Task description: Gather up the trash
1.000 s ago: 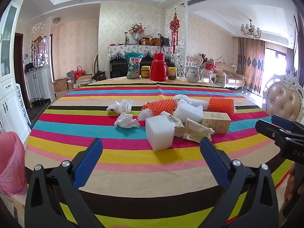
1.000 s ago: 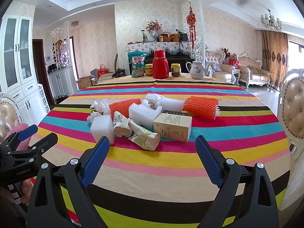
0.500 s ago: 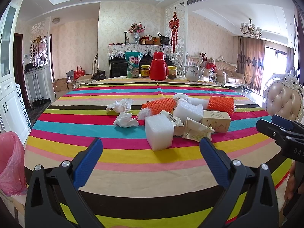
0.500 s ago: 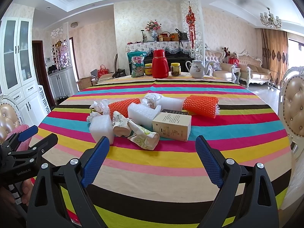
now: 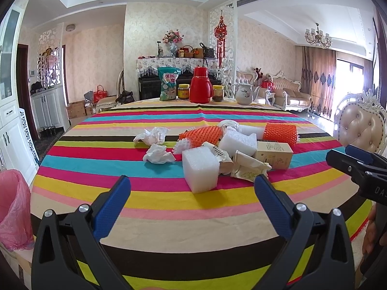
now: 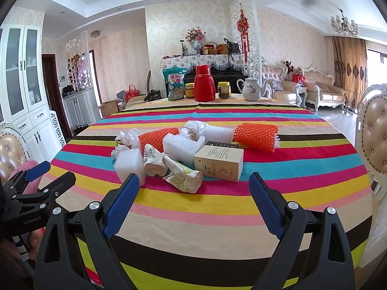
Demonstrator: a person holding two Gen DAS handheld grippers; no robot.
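Trash (image 5: 217, 149) lies heaped: white foam, orange netting, crumpled tissues.

Both tools are matte black plastic frames with triangular cut-outs and silver round-head screws at the joints. The left gripper (image 5: 192, 204) and the right gripper (image 6: 193, 203) each carry two fingers faced with blue, diamond-textured pads (image 5: 112, 211). White lettering marks the bodies — "GenRobot.AI" on the left one, seen from the right wrist view.
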